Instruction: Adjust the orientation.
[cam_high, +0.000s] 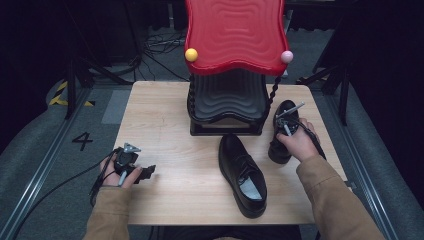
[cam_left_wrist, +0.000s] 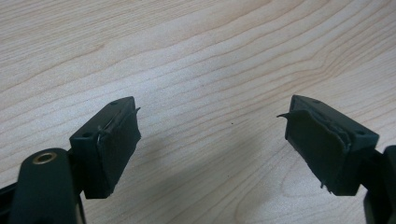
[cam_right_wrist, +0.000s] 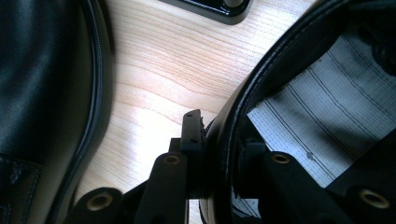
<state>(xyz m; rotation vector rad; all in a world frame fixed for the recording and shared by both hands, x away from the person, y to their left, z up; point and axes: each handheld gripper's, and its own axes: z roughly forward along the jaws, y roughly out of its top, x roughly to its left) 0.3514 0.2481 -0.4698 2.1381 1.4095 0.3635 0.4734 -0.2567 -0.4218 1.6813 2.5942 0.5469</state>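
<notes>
At the right side of the table (cam_high: 165, 125), the right gripper (cam_high: 285, 131) is clamping the collar of the right-hand shoe (cam_high: 281, 132), which is standing just beside the base of the black-and-red shoe rack (cam_high: 227, 107). Seen along the right gripper view, one jaw is sitting outside the leather wall (cam_right_wrist: 229, 126) and the other inside the opening, over the striped insole (cam_right_wrist: 327, 116); the wall is being pinched between them. The left gripper (cam_high: 136, 167) is resting near the left table edge with its jaws spread wide and nothing between them; bare wood (cam_left_wrist: 196, 70) is showing under the pads. A second shoe (cam_high: 242, 172) is lying toe toward the person, near the front edge, apart from the first.

Handling judgement: the shoe is appearing to be a polished leather dress type, moderately heavy for a one-jaw-pair grip, with a stiff sole and a more pliable upper. The glossy surface is likely to be slippery, so a grip on the toe cap or flank is offering poor purchase. The collar edge, with one jaw inside and one outside, is the sound hold, since the rolled rim is resisting slip. Because the mass is sitting forward of the collar, the toe is likely to droop on lifting; a deep bite is advisable.
</notes>
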